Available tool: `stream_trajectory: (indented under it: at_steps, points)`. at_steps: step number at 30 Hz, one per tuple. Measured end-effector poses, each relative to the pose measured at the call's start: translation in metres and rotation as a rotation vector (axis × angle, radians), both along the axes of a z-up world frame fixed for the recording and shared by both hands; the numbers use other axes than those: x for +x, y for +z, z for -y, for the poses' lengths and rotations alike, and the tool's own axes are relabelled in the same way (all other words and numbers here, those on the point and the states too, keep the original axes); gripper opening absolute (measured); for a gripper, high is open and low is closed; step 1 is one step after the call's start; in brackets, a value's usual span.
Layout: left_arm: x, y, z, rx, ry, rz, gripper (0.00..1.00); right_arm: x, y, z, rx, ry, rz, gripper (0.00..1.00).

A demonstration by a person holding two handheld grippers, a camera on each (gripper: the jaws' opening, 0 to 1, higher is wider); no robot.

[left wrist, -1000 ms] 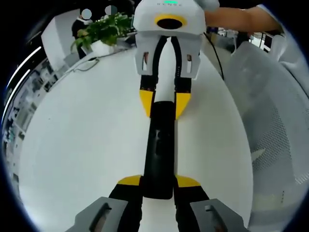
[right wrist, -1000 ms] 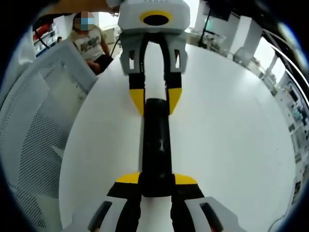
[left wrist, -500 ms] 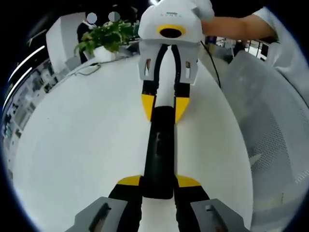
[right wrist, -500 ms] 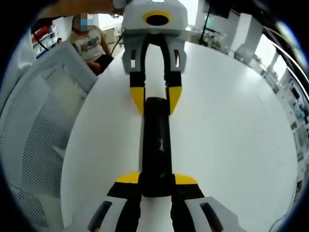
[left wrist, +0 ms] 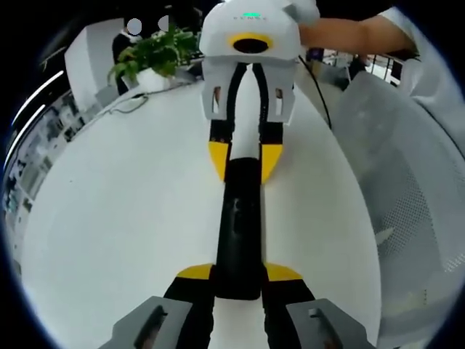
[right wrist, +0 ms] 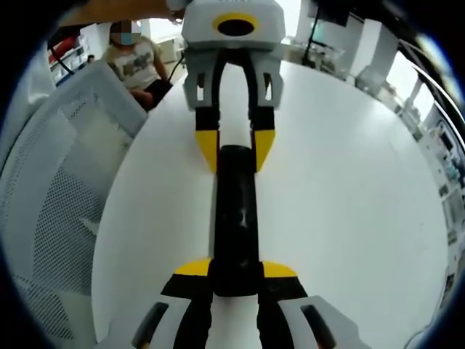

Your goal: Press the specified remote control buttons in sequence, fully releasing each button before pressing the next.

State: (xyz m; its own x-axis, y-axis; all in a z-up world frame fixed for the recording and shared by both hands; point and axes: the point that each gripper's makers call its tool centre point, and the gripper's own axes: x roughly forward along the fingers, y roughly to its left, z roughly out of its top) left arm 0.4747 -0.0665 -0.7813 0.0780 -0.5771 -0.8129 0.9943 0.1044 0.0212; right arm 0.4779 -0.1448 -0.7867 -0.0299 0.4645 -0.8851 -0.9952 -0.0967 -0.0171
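Remote control [left wrist: 238, 225], long, black and slim, lies stretched between the two hand-held grippers, its long axis running straight along the line that joins them. In the left gripper view, the left hand-held gripper [left wrist: 238, 275] has its yellow-tipped jaws closed on the near end of the remote, while the right hand-held gripper [left wrist: 243, 160] faces it from the far end with its yellow tips on either side of that end. The right gripper view mirrors this: the right hand-held gripper [right wrist: 236, 270] is clamped on the near end of the remote control [right wrist: 236, 218], and the left hand-held gripper [right wrist: 235, 149] pinches the opposite end.

So each end of the remote is held, and both grippers are equally close, one per end, above or on the white desk [left wrist: 116, 218]; whether the remote rests on the desk or is lifted just off it I cannot tell. Its button face shows only as faint marks near the middle, too dim to read.

Pressing any button looks to require one gripper letting go of its end and coming in over the middle of the long axis while the other keeps the body steady. A potted plant [left wrist: 149, 51] stands at the far edge, and a white mesh chair [right wrist: 51, 203] sits beside the desk.
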Motion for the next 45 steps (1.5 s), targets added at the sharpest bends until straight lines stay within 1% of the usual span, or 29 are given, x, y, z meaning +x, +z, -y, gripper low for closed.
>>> stream_trajectory:
  at_steps: [5,8,18,24,32,38,42,45]
  points:
    - [0.001,0.000,-0.002,-0.053,-0.002,0.002,0.24,0.000,0.000,0.000,0.000,0.001,-0.001,0.20]
    - [0.001,0.000,-0.001,-0.060,0.001,0.009,0.23,0.000,0.000,0.000,0.001,0.001,-0.003,0.20]
    - [0.001,0.000,0.000,-0.038,-0.002,0.012,0.23,-0.001,0.000,0.000,0.000,0.000,0.001,0.20]
    - [0.001,0.000,0.000,-0.040,0.001,0.017,0.23,0.000,0.000,0.000,0.017,-0.004,0.001,0.21]
    - [0.000,0.001,0.001,-0.037,0.001,0.018,0.23,-0.001,0.001,0.001,0.011,0.010,0.016,0.21]
    - [0.000,0.001,0.001,-0.033,-0.002,0.024,0.23,-0.003,0.009,0.003,0.032,0.001,0.017,0.23]
    - [-0.001,0.002,0.001,-0.032,-0.001,0.027,0.23,-0.005,0.021,0.003,0.053,0.003,0.037,0.22]
    - [-0.001,0.002,0.001,-0.032,-0.001,0.027,0.23,-0.006,0.024,0.005,0.046,0.013,0.051,0.18]
